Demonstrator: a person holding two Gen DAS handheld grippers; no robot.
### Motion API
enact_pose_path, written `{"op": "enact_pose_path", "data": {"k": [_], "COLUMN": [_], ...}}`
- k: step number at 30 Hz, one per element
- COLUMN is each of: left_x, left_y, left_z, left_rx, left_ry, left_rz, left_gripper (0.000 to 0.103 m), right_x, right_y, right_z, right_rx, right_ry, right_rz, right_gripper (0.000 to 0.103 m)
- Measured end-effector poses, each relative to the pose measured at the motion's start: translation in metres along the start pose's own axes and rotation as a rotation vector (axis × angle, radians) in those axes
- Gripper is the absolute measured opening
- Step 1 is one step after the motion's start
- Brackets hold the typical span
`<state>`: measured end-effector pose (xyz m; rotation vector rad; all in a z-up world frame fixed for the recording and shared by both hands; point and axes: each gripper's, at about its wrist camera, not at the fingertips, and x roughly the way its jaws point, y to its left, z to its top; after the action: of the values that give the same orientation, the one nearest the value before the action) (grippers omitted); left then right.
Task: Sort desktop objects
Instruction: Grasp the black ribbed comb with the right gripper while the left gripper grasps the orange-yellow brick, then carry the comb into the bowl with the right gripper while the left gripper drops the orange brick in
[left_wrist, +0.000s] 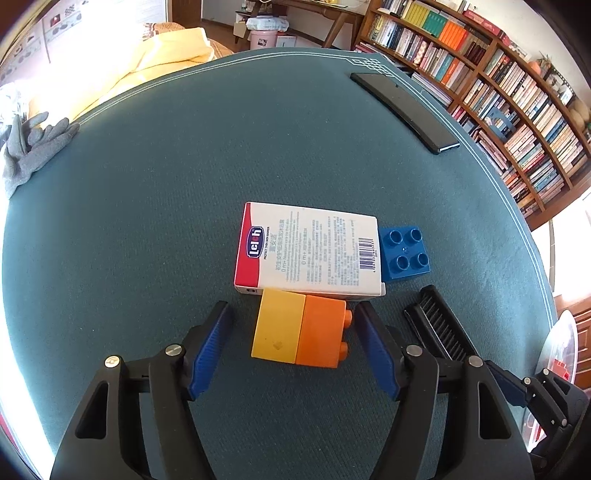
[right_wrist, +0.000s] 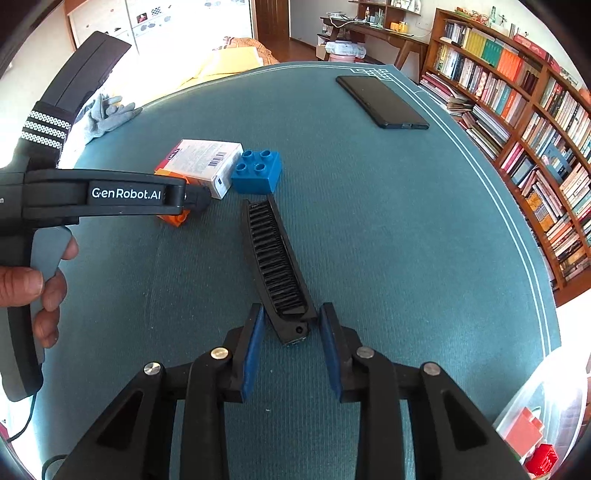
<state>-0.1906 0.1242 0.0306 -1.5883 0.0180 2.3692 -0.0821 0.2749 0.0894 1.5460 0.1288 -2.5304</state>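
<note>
Near the middle of the teal felt-covered table (left_wrist: 147, 221): a flat white and red cardboard box (left_wrist: 310, 251), lying printed side up. Touching its right end, a blue four-stud plastic brick (left_wrist: 406, 254), studs up. Against the box's near side, a yellow plastic block (left_wrist: 279, 328) joined to an orange plastic block (left_wrist: 319, 336), both on their side, orange studs towards the right edge of the table.

Left gripper (left_wrist: 292, 308), held in a hand (right_wrist: 37, 288), angled steeply down over that pair. Jaws partly open and straddling the two blocks: right pad just at the orange studs, left pad clear of the yellow face, nothing gripped.

Just right of the blocks, a black folding comb (right_wrist: 275, 258), teeth up, lying from beside the blue brick back towards the near edge of the table.

Right gripper (right_wrist: 291, 307) also angled down, jaws drawn in narrow and closed on the comb's near, hinged end, the comb flat on the table.

Near the far right corner of the table, a flat black phone-like slab (left_wrist: 406, 110). At the left edge, a pair of grey gloves (left_wrist: 33, 147). Off the near right corner, a clear plastic bin (right_wrist: 535, 424) with red bricks inside. Beyond the right edge, a wooden bookshelf (left_wrist: 517, 110) full of books.
</note>
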Motion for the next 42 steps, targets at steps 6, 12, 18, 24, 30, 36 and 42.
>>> {"op": "enact_pose_path", "data": {"k": [6,12,18,24,30,36,42], "left_x": [-0.009,-0.02,-0.03,-0.041,-0.056,-0.068,-0.078], "left_y": [-0.005,-0.001,0.005,0.003,-0.012,-0.049,-0.096], "left_z": [-0.011,-0.029,-0.047,-0.06,-0.066,-0.069,-0.072], "left_rx": [0.03,0.002,-0.034,-0.027,-0.006,0.056,0.123], "left_ry": [0.004,0.017,0.033,0.038,0.024,0.009,-0.005], "left_rz": [0.002,0.006,0.026,0.04,0.032,0.002,-0.046], "left_gripper": [0.046,0.046,0.046,0.046,0.046,0.046,0.046], "right_x": [-0.001,0.001,0.012,0.019,-0.004,-0.043,-0.078], "right_y": [-0.004,0.001,0.009,0.012,-0.01,-0.033,-0.066], "right_z": [0.007,0.016,0.03,0.024,0.007,-0.019,-0.04], "right_rx": [0.033,0.009,-0.044,-0.072,0.051,0.118,0.194], "right_ry": [-0.014,-0.059,-0.072,-0.051,-0.028,-0.07,-0.118], "right_rz": [0.021,0.011,-0.01,0.012,0.097,0.1,0.056], "right_gripper": [0.037,0.078,0.065,0.035,0.031,0.031,0.031]}}
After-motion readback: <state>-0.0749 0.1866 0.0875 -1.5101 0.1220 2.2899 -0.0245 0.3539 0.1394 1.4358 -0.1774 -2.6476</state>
